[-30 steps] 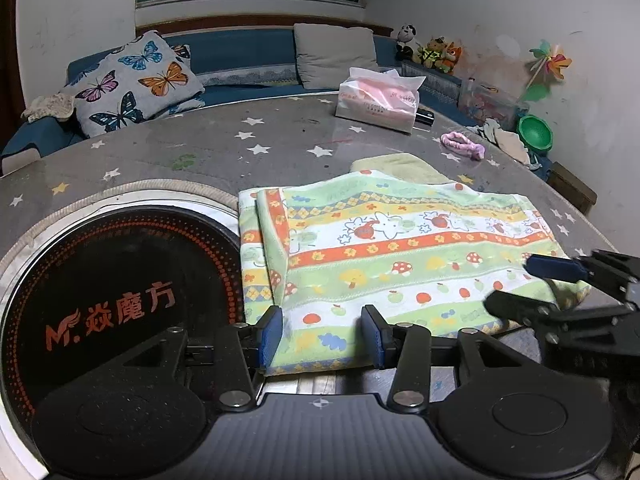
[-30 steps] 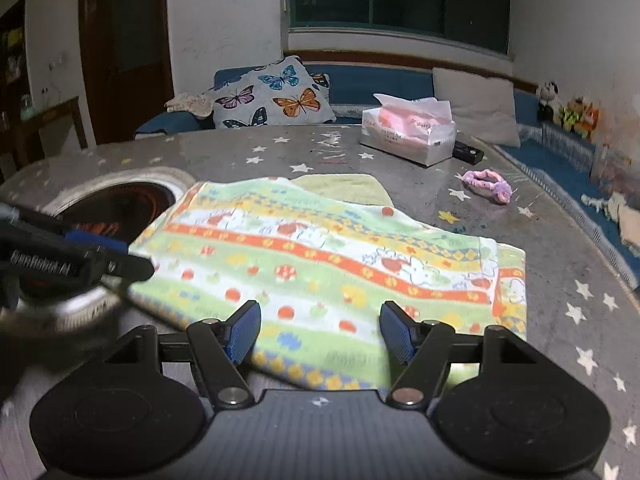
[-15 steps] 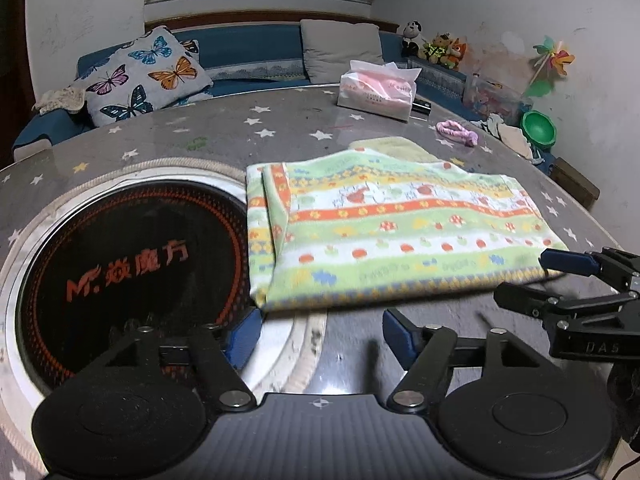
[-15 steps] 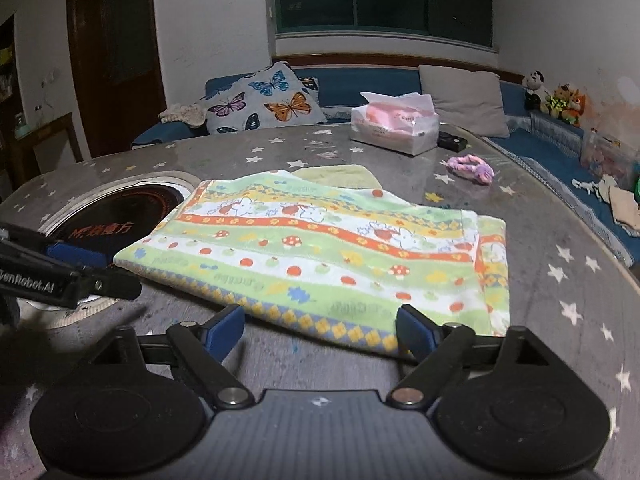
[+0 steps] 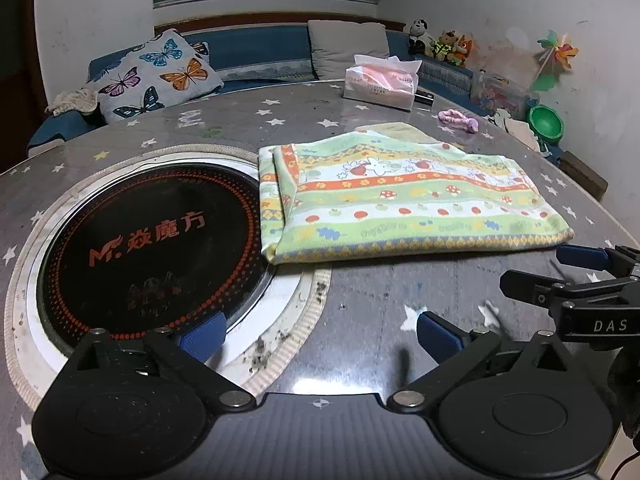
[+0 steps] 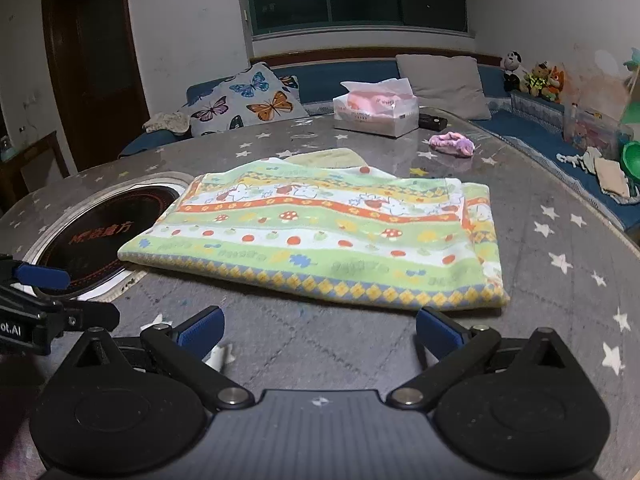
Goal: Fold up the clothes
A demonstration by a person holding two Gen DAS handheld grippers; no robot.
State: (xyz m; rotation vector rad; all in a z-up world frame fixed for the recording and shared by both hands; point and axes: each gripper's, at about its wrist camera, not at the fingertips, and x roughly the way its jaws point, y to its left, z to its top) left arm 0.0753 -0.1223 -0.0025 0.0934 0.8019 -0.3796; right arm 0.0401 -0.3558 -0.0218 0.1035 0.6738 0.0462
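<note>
A folded green cloth (image 5: 404, 196) with orange stripes, mushrooms and apples lies flat on the star-patterned table (image 5: 360, 312). Its left edge overlaps the rim of a round black cooktop (image 5: 148, 240). My left gripper (image 5: 320, 330) hovers over the table in front of the cloth; its jaws are opening wide and nothing sits between them. My right gripper (image 6: 318, 326) stands just short of the cloth's (image 6: 320, 236) near edge, jaws also opening, with only bare table between them. Each gripper shows at the side of the other's view: the right gripper (image 5: 568, 276), the left gripper (image 6: 44, 292).
A tissue box (image 5: 380, 84), a dark small object beside it and a pink scrunchie (image 5: 458, 119) sit at the table's far side. A pale yellow cloth (image 6: 324, 158) peeks out behind the folded one. A blue sofa with cushions and toys runs behind the table.
Both grippers have let go of the cloth's near edge, opened wide and drawn back toward me. The cloth now lies flat and farther away in both views.
</note>
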